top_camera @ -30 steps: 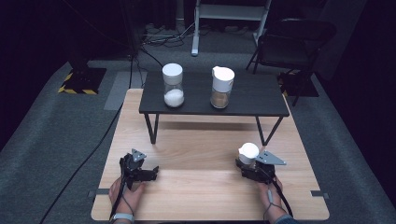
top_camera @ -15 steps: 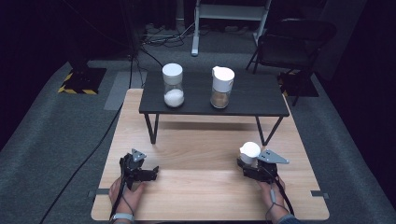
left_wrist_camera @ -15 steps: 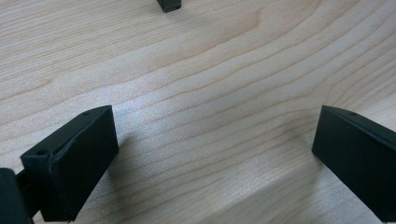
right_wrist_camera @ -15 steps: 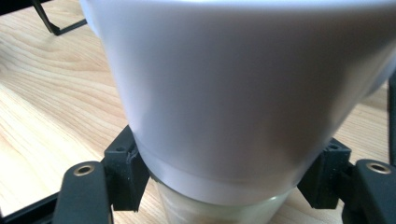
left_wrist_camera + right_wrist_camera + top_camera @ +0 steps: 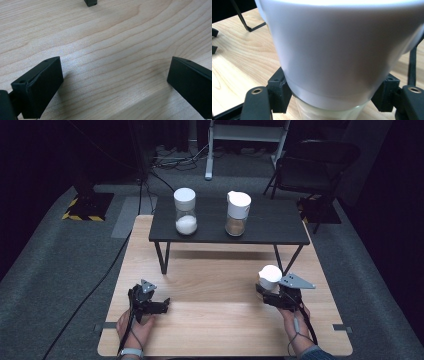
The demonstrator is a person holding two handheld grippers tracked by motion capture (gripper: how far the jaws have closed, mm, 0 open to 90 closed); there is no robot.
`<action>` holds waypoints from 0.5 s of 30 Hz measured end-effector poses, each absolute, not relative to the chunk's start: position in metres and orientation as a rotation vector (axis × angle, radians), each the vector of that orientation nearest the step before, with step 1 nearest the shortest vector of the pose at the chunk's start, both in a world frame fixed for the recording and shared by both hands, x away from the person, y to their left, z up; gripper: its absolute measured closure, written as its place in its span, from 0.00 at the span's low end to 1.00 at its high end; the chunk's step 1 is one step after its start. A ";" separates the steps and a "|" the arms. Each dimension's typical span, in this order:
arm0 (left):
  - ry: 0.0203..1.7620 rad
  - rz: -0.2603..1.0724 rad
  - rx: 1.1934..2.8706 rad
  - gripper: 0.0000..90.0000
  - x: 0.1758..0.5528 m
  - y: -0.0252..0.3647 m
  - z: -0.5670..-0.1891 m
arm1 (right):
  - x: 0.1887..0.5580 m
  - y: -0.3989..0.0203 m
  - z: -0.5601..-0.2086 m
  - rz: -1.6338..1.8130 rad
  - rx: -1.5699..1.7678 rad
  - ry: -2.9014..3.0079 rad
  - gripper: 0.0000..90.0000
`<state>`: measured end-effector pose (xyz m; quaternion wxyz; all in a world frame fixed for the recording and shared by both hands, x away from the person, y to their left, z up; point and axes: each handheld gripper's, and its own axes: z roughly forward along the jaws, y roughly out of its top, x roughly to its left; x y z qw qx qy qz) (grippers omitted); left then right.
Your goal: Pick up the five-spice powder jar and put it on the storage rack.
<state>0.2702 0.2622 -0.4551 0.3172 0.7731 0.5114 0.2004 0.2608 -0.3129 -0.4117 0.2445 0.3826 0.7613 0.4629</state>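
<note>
Beyond both hands stands the raised black shelf (image 5: 270, 227) on the wooden surface (image 5: 220, 320), while the right hand-held gripper (image 5: 266, 292) — clamped below the white lid — holds the jar (image 5: 270, 276) upright between its jaws, the left hand-held gripper (image 5: 162, 304) gaping empty — well apart.

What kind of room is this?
Probably a recording studio or lab: dark curtains around, cables across the grey carpet floor, and a light wooden table set for tests.

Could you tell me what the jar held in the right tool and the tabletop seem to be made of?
The jar looks like clear glass below a matte white lid, probably plastic, going by its smooth, even surface. The tabletop looks like pale wood or wood laminate with a satin sheen; grain lines show.
</note>
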 end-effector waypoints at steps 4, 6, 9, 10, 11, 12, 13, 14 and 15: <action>1.346 0.527 2.035 0.00 0.270 0.262 -0.455 | 0.263 -0.312 -0.400 1.271 1.045 2.068 0.34; 1.346 0.527 2.035 0.00 0.270 0.262 -0.455 | 0.264 -0.312 -0.393 1.276 1.049 2.062 0.34; 1.348 0.526 2.033 0.00 0.270 0.262 -0.455 | 0.264 -0.313 -0.384 1.284 1.046 2.049 0.34; 1.348 0.526 2.033 0.00 0.270 0.262 -0.455 | 0.264 -0.313 -0.381 1.286 1.044 2.046 0.34; 1.348 0.526 2.033 0.00 0.270 0.262 -0.455 | 0.265 -0.313 -0.377 1.287 1.043 2.044 0.34; 1.348 0.526 2.033 0.00 0.270 0.262 -0.455 | 0.265 -0.313 -0.375 1.288 1.040 2.041 0.34; 1.348 0.526 2.033 0.00 0.270 0.262 -0.455 | 0.264 -0.313 -0.373 1.288 1.038 2.037 0.34; 1.348 0.526 2.033 0.00 0.270 0.262 -0.455 | 0.264 -0.313 -0.371 1.287 1.035 2.034 0.34; 1.348 0.526 2.033 0.00 0.270 0.262 -0.455 | 0.264 -0.313 -0.369 1.286 1.034 2.032 0.34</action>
